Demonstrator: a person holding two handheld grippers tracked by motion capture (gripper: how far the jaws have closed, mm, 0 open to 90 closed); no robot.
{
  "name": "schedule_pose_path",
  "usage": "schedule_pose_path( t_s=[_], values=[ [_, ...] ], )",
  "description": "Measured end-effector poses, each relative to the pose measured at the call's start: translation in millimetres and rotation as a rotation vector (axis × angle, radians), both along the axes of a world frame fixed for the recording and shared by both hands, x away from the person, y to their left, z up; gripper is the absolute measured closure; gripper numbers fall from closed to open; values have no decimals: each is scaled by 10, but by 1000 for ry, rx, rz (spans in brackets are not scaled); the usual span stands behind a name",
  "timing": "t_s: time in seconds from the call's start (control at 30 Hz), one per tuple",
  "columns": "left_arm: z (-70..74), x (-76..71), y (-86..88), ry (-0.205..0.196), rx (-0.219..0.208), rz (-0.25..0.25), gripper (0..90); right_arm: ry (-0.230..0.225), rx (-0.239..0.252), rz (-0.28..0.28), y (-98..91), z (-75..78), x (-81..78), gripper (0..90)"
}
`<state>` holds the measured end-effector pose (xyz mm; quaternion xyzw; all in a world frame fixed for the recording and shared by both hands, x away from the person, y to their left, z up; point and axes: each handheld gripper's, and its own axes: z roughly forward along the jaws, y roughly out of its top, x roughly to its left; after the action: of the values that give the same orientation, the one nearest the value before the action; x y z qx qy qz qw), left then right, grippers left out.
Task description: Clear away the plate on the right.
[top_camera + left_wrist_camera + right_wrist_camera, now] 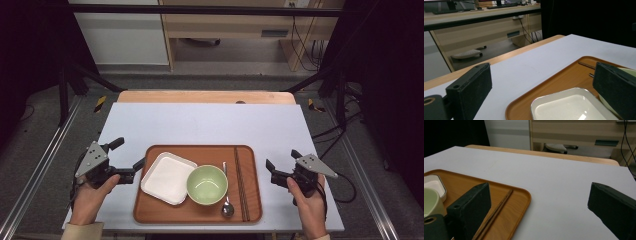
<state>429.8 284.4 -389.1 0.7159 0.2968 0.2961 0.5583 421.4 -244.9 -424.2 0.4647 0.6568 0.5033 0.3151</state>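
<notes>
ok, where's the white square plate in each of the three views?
High view: white square plate on the left half of the wooden tray, its right edge against the green bowl.
Left gripper view: bottom centre, between the two black jaws, lying on the tray.
Right gripper view: a corner at the far left edge, behind the bowl.
Shared landmark: the chopsticks on the tray's right side.
</notes>
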Motion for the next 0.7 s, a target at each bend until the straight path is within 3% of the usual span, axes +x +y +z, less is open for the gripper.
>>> schedule_pose_path(
  t_s=[0.23,0.3,0.43,0.7],
  values=[
    [12,-51,54,-20,31,-22,19,-16,-3,44,111,26,-29,54],
    [18,-53,85,-43,38,-24,19,-24,-7,53,136,23,-32,56],
    [9,-67,165,-54,32,-22,19,-39,-10,78,186,26,-39,58],
    [-85,-51,260,-41,34,-17,16,-114,-39,102,263,36,-66,59]
  ],
)
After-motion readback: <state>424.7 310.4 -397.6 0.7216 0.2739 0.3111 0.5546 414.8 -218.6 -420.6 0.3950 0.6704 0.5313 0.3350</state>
